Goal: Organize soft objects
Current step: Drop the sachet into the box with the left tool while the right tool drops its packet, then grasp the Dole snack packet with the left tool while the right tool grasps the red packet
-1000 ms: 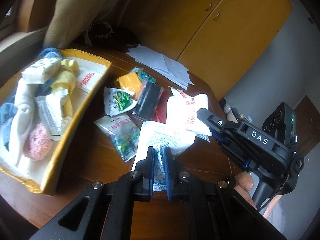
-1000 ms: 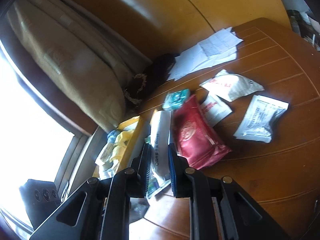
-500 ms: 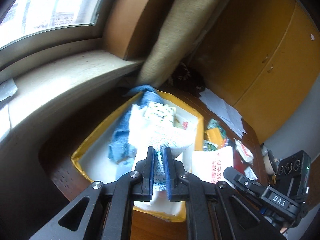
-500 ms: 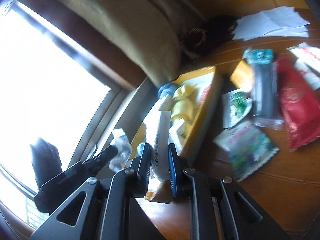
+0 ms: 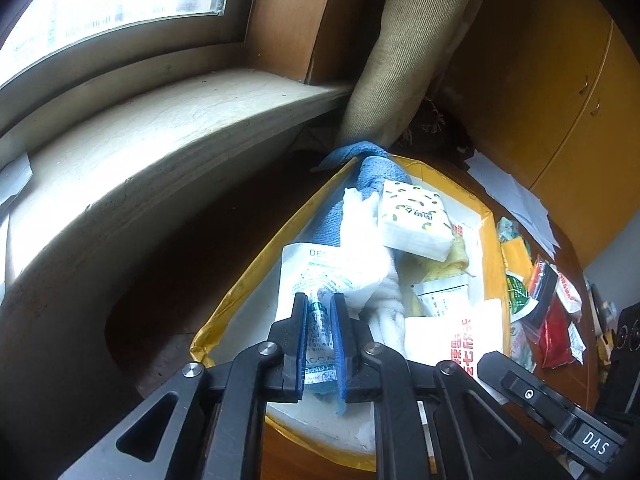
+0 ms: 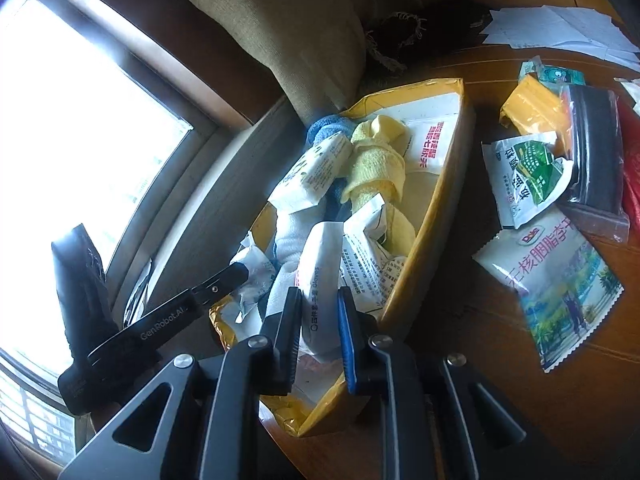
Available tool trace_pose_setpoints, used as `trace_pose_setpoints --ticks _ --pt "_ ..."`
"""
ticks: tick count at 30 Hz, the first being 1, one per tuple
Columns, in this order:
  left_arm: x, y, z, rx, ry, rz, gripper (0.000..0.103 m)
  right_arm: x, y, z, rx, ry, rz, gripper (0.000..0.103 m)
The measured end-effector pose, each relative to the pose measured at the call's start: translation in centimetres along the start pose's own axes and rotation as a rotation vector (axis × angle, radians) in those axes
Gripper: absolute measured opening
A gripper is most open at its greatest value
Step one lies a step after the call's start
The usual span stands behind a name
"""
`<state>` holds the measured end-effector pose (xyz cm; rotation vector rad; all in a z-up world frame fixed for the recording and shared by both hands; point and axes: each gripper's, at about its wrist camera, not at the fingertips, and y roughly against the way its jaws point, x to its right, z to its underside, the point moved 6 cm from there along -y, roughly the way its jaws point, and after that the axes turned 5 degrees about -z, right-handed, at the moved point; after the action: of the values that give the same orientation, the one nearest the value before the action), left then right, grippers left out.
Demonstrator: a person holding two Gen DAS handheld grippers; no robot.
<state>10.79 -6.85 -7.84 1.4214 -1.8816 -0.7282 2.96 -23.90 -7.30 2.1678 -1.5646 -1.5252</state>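
A yellow cardboard box (image 5: 256,276) (image 6: 432,224) on the wooden table holds towels, tissue packs and sachets. My left gripper (image 5: 320,308) is shut on a white sachet with teal print (image 5: 308,276) and holds it over the box's near left end. My right gripper (image 6: 318,304) holds a white glove packet (image 6: 320,272) between its pads, which stand slightly parted, above the box. The left gripper also shows in the right wrist view (image 6: 240,276), its tip on the crumpled sachet.
Snack packets (image 6: 556,280), a green-print pouch (image 6: 524,176), a black bag (image 6: 596,148), a red pouch (image 5: 556,328) and papers (image 6: 560,28) lie on the table right of the box. A window sill (image 5: 140,136) and a beige cushion (image 6: 280,20) lie behind it.
Both grippers have moved with their packets from the pile on the table to above the box. The right jaws have widened a little around the glove packet.
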Motion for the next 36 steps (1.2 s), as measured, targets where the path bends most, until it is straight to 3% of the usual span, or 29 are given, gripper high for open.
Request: trace_pose_setpoints --ticks 1,3,5,6,9,11,15,19,22,26,28,31,34,36 --pt "-0.1 0.0 0.0 0.003 0.000 -0.006 0.013 -0.1 -0.1 0.0 -0.001 0.016 0.009 0.019" --pt "0.1 0.1 0.2 -0.006 -0.007 -0.014 0.026 -0.5 0.2 0.1 0.016 0.048 0.034 0.021" --pt "0.1 0.5 0.5 -0.012 0.012 -0.017 0.054 -0.7 0.6 0.4 0.020 0.069 0.042 0.024" --pt "0.1 0.8 0.6 -0.005 0.029 -0.018 0.058 -0.7 0.8 0.5 0.015 0.066 0.039 0.026" --pt "0.4 2.0 0.9 0.028 0.051 -0.046 0.062 -0.8 2.3 0.4 0.035 0.073 0.011 0.040" --pt "1.0 3.4 1.0 0.072 0.050 -0.069 0.062 -0.6 3.8 0.3 0.067 0.068 0.022 0.056" --pt "2.8 7.2 0.5 0.229 0.017 -0.129 0.074 0.5 6.7 0.0 0.112 0.053 0.027 0.061" --pt "6.1 9.8 0.5 0.296 -0.026 -0.056 0.081 2.1 9.8 -0.3 0.183 0.022 0.019 0.067" --pt "9.9 9.9 1.6 0.237 -0.103 0.063 0.082 4.1 11.9 -0.2 0.210 0.001 0.040 0.067" --pt "15.2 8.1 3.6 0.095 -0.158 0.244 0.082 7.4 14.5 -0.2 0.244 -0.047 0.051 0.067" --pt "17.6 7.4 4.8 0.049 -0.196 0.289 0.082 9.3 15.9 -0.4 0.281 -0.107 0.040 0.067" --pt "20.2 5.8 6.2 0.035 -0.282 0.278 0.082 11.8 17.4 -1.3 0.306 -0.166 0.086 0.067" --pt "21.6 2.8 7.4 -0.061 -0.334 0.245 0.082 14.4 18.0 -2.5 0.305 -0.216 0.151 0.067" --pt "21.7 0.9 8.0 -0.101 -0.359 0.140 0.082 15.9 18.0 -3.4 0.298 -0.247 0.183 0.067"
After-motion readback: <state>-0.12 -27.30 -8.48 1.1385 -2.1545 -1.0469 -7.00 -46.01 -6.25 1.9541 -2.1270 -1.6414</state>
